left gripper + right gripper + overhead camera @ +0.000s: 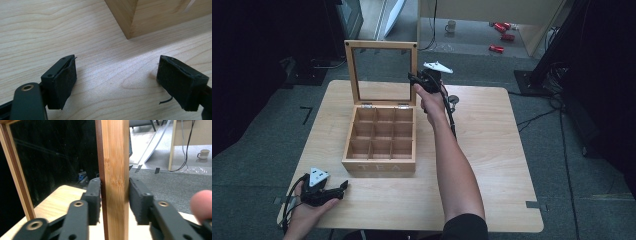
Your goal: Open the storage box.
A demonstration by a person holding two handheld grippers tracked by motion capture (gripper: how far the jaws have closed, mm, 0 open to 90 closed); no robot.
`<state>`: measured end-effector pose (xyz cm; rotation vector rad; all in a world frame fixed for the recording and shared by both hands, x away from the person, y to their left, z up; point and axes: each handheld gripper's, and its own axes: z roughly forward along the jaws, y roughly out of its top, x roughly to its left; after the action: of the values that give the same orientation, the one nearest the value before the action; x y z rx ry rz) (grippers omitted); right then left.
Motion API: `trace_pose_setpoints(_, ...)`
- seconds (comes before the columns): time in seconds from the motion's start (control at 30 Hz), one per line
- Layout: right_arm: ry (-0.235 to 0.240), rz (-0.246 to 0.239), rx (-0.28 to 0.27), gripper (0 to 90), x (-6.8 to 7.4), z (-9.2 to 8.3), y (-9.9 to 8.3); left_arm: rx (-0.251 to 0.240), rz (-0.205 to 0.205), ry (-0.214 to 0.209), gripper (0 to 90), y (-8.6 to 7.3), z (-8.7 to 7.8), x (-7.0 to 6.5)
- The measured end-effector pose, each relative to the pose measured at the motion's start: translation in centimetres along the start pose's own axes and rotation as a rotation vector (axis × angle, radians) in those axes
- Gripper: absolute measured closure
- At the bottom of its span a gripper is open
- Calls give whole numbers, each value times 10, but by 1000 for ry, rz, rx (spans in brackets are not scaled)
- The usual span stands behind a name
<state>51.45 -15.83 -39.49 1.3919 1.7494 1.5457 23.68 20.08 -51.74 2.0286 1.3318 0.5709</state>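
Observation:
A wooden tea box (379,166) with several empty compartments stands open on the table, its glass lid (381,46) upright. My right gripper (415,80) is at the lid's right side. In the right gripper view its pads (93,195) lie against both faces of the lid's wooden frame rail (115,152), so the right gripper (115,185) is shut on it. My left gripper (343,186) rests at the table's near left corner, open and empty. In the left gripper view, the left gripper (117,72) has bare tabletop between its jaws, with the box's corner (150,17) ahead.
The light wooden table (497,160) has bare room right of the box and along its front. A small round object (453,99) lies by the right wrist. On the floor behind are a mug (451,26), red items (498,48) and cables.

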Motion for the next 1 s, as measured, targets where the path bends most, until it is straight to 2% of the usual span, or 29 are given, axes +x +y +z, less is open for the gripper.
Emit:
trace_pose_setpoints(0.03, 0, 0, 0, 541, 0, 0, 0, 0, 0, 0, 167, 0, 0, 0)
trace_pose_setpoints(0.07, 0, 10, -9, 447, 0, -3, 1, 0, 0, 0, 167, 0, 0, 0)
trace_pose_setpoints(0.1, 0, 10, -9, 447, 0, -3, 1, 0, 0, 0, 167, 0, 0, 0)
trace_pose_setpoints(0.13, -11, 5, -6, 366, 1, -7, 0, 1, 0, 0, 168, 0, 0, 0)
trace_pose_setpoints(0.17, -16, -2, -3, 334, 2, -8, 0, 1, 0, 0, 167, 0, 0, 0)
trace_pose_setpoints(0.2, -22, -22, 3, 276, 3, -12, -1, 1, 0, 0, 167, 0, 0, 0)
trace_pose_setpoints(0.23, -22, -22, 3, 276, 3, -12, -1, 1, 0, 0, 167, 0, 0, 0)
trace_pose_setpoints(0.27, -19, -53, 19, 180, 6, -19, -4, -1, -2, 0, 167, 0, 0, 0)
trace_pose_setpoints(0.33, -13, -64, 26, 148, 7, -22, -5, -2, -2, 1, 167, 0, 0, 0)
trace_pose_setpoints(0.37, -7, -96, 40, 115, 10, -31, -8, -2, -2, 1, 167, 0, 0, 0)
trace_pose_setpoints(0.4, -2, -105, 39, 96, 12, -37, -9, 0, -1, 0, 167, 0, 0, 0)
trace_pose_setpoints(0.53, 32, -115, 45, 46, 13, -59, -14, 0, -1, 0, 167, 0, 0, 0)
trace_pose_setpoints(0.6, 35, -112, 47, 39, 12, -64, -15, 1, -1, 1, 167, 0, 0, 0)
trace_pose_setpoints(0.63, 52, -99, 45, 29, 10, -77, -17, 0, -1, 1, 167, 0, 0, 0)
trace_pose_setpoints(0.67, 55, -97, 48, 29, 9, -83, -18, 0, -1, 1, 167, 0, 0, 0)
trace_pose_setpoints(0.73, 49, -111, 47, 28, 7, -95, -21, -1, -4, 1, 167, 0, 0, 0)
trace_pose_setpoints(0.77, 49, -111, 47, 28, 7, -95, -21, -1, -4, 1, 167, 0, 0, 0)
trace_pose_setpoints(0.8, 43, -120, 53, 28, 5, -107, -24, -1, -5, 1, 167, 0, 0, 0)
trace_pose_setpoints(0.83, 43, -120, 53, 28, 5, -107, -24, -1, -5, 1, 167, 0, 0, 0)
trace_pose_setpoints(0.93, 34, -123, 53, 28, 1, -125, -28, 0, -3, 1, 167, 0, 0, 0)
trace_pose_setpoints(0.97, 18, -141, 56, 28, -2, -135, -33, 0, -3, 1, 167, 0, 0, 0)
trace_pose_setpoints(1.0, 18, -141, 56, 28, -2, -135, -33, 0, -3, 1, 167, 0, 0, 0)
